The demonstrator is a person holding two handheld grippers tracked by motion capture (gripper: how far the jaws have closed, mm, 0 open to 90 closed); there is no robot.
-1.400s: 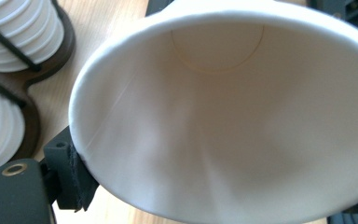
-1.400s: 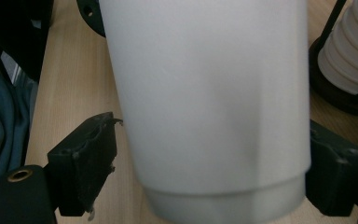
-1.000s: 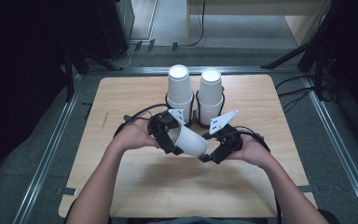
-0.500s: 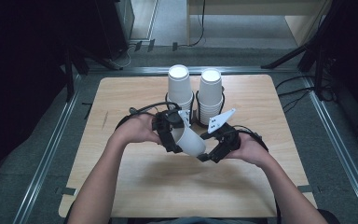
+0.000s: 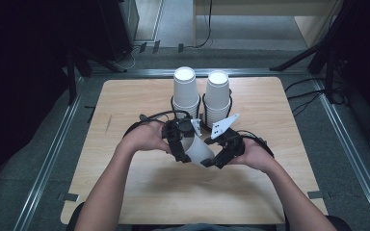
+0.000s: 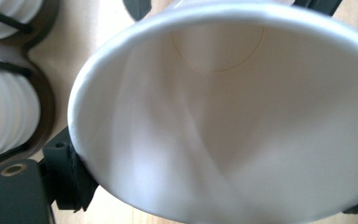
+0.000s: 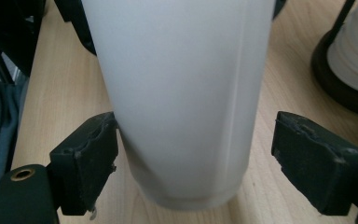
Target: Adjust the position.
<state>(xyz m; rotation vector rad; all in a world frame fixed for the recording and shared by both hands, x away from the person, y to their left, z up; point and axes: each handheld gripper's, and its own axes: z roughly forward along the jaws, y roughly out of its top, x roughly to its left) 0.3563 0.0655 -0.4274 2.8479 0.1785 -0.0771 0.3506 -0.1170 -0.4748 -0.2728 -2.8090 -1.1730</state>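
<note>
We see a light wooden desk (image 5: 139,98) with rounded corners standing on grey carpet floor (image 5: 38,159). Metal rails (image 5: 48,159) run along its left and right sides and across the far edge. Beyond it stand a dark cabinet (image 5: 118,24) and pale wooden furniture (image 5: 270,7), with black cables (image 5: 308,91) trailing on the floor at right.

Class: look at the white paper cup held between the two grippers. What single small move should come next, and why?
Probably close the right gripper on the paper cup. Its jaws straddle the cup's base end, one touching, the other apart. The left gripper clamps the rim end, so closing would secure the handover.
</note>
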